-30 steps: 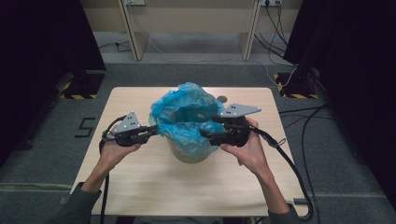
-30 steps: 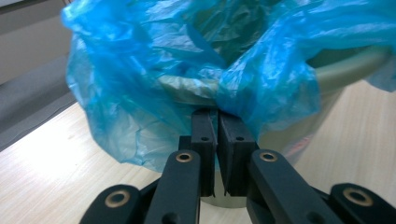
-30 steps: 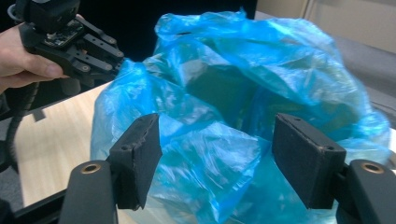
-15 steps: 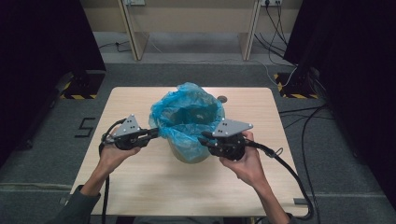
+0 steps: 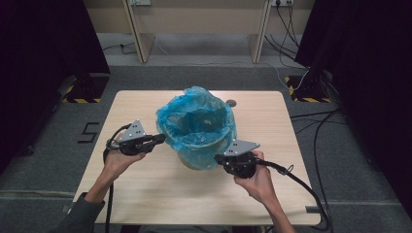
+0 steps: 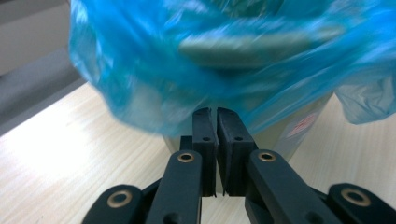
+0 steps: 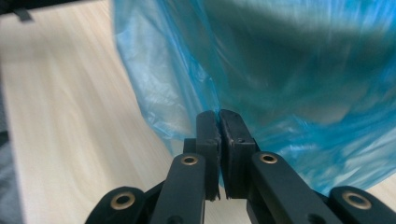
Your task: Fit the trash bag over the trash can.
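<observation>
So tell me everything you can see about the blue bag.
The bag is thin, crinkly, see-through blue plastic lining a pale bin mid-table. Its mouth gapes open and its edge is folded down over the bin's rim. The left claw and right claw are both shut on its hem, on opposite sides.

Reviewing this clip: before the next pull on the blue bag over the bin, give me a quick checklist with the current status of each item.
1. Left hand-held gripper closed on the blue bag's edge: ok, jaws together at the film.
2. Right hand-held gripper gripping the bag: ok, jaws just closed on the film.
3. Bin upright on the table: ok.
4. Bag folded over the whole rim: cannot tell.
5. Bag untorn: cannot tell, blurred.
</observation>
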Demonstrator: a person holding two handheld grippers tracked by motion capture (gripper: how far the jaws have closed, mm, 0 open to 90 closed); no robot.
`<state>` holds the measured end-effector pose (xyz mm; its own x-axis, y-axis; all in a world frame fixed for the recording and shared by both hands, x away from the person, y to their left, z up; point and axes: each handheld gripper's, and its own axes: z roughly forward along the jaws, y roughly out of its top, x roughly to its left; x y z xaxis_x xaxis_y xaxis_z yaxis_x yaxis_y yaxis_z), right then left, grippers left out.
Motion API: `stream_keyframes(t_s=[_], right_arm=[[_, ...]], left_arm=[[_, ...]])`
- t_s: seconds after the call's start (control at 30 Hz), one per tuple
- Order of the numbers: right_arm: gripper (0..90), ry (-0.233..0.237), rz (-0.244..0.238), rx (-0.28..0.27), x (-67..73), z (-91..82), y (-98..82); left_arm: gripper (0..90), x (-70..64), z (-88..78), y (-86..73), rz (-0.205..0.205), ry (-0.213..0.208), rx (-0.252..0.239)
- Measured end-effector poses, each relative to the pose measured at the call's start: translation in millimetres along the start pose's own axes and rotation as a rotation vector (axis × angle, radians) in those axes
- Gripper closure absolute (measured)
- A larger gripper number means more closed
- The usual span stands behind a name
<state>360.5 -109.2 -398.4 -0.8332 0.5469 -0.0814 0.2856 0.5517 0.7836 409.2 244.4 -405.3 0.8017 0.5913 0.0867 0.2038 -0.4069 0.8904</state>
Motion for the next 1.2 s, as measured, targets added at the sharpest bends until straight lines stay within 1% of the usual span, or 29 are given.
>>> stream_keyframes(t_s=[0.07,0.1,0.13,0.17,0.2,0.23,0.27,0.3,0.33,0.4,0.43,0.47,0.5,0.53,0.57,0.6,0.67,0.77,0.8,0.83,0.87,0.93,0.97,1.03,1.1,1.13,1.17,1.2], right_arm=[[86.5,-0.007,0.009,0.018,-4.7,4.6,-5.2],[84.5,-0.013,0.016,0.034,-8.0,6.8,-8.5],[77.7,-0.011,0.031,0.046,-11.9,8.1,-11.6],[72.7,-0.01,0.043,0.057,-13.6,7.6,-12.9],[68.9,-0.018,0.054,0.051,-15.5,4.8,-13.9],[63.2,-0.024,0.067,0.03,-16.8,-0.5,-14.1],[58.6,-0.023,0.075,-0.002,-17.9,-9.0,-13.2],[55.2,-0.022,0.081,-0.022,-18.2,-17.1,-12.0],[53.0,-0.028,0.084,-0.039,-18.5,-23.4,-10.8],[48.4,-0.047,0.093,-0.083,-18.9,-42.8,-5.8],[47.0,-0.045,0.093,-0.097,-19.1,-49.0,-3.9],[45.6,-0.049,0.097,-0.13,-19.5,-57.7,-0.6],[44.6,-0.056,0.101,-0.145,-20.3,-62.4,1.5],[43.3,-0.079,0.114,-0.173,-22.4,-67.7,5.5],[42.8,-0.102,0.127,-0.186,-25.1,-69.9,8.8],[42.7,-0.123,0.142,-0.189,-28.3,-69.9,12.2],[41.4,-0.147,0.171,-0.188,-36.0,-64.8,19.3],[39.7,-0.162,0.212,-0.197,-46.7,-54.6,30.1],[39.7,-0.182,0.22,-0.203,-51.7,-51.6,35.3],[39.7,-0.198,0.221,-0.208,-54.9,-49.9,38.4],[39.7,-0.215,0.227,-0.209,-60.0,-47.2,43.0],[40.1,-0.206,0.245,-0.202,-65.6,-42.0,48.1],[40.3,-0.205,0.244,-0.191,-68.0,-38.2,50.5],[40.9,-0.213,0.241,-0.171,-71.4,-31.2,53.4],[40.8,-0.22,0.249,-0.162,-74.6,-26.6,53.5],[40.8,-0.224,0.251,-0.16,-76.3,-24.9,52.6],[40.8,-0.223,0.253,-0.161,-77.0,-24.2,52.0],[40.7,-0.219,0.256,-0.163,-77.3,-23.8,51.0]], left_arm=[[85.7,3.0,0.6,-2.4,-0.007,0.002,0.006],[85.4,4.7,-0.3,-2.8,-0.009,0.002,0.008],[84.8,5.5,-1.6,-2.6,-0.01,-0.002,0.012],[84.0,6.0,-4.0,-1.8,-0.006,-0.004,0.017],[83.0,6.1,-7.8,-0.6,0.0,0.001,0.016],[81.7,6.5,-13.3,1.2,0.004,0.003,0.011],[79.9,7.2,-18.1,3.1,0.009,0.01,0.006],[77.6,8.2,-21.7,4.8,0.011,0.016,0.001],[75.1,9.7,-26.3,7.2,0.009,0.022,-0.006],[69.4,12.9,-34.9,12.8,0.0,0.026,-0.028],[66.7,14.7,-39.3,16.5,-0.008,0.03,-0.043],[63.7,15.6,-41.2,18.8,-0.012,0.032,-0.049],[61.5,17.3,-43.3,23.2,-0.016,0.033,-0.052],[57.0,18.5,-43.9,26.8,-0.027,0.031,-0.058],[54.1,19.7,-43.5,30.8,-0.04,0.031,-0.067],[51.9,20.7,-42.6,33.9,-0.045,0.032,-0.072],[48.0,23.4,-37.4,43.7,-0.058,0.029,-0.075],[41.0,29.0,-28.8,57.1,-0.089,0.043,-0.09],[38.7,30.8,-27.1,60.5,-0.098,0.049,-0.102],[38.4,34.0,-23.9,66.0,-0.118,0.055,-0.129],[38.3,35.9,-21.0,69.5,-0.126,0.054,-0.136],[37.2,38.4,-9.7,77.9,-0.125,0.046,-0.121],[36.9,39.3,-1.8,82.4,-0.12,0.041,-0.105],[37.3,41.5,8.2,86.6,-0.122,0.05,-0.098],[41.9,49.3,18.3,88.0,-0.117,0.079,-0.085],[46.6,53.2,20.9,87.0,-0.129,0.076,-0.086],[52.3,58.4,24.0,84.7,-0.14,0.064,-0.091],[60.0,62.9,26.7,81.9,-0.148,0.054,-0.089]])
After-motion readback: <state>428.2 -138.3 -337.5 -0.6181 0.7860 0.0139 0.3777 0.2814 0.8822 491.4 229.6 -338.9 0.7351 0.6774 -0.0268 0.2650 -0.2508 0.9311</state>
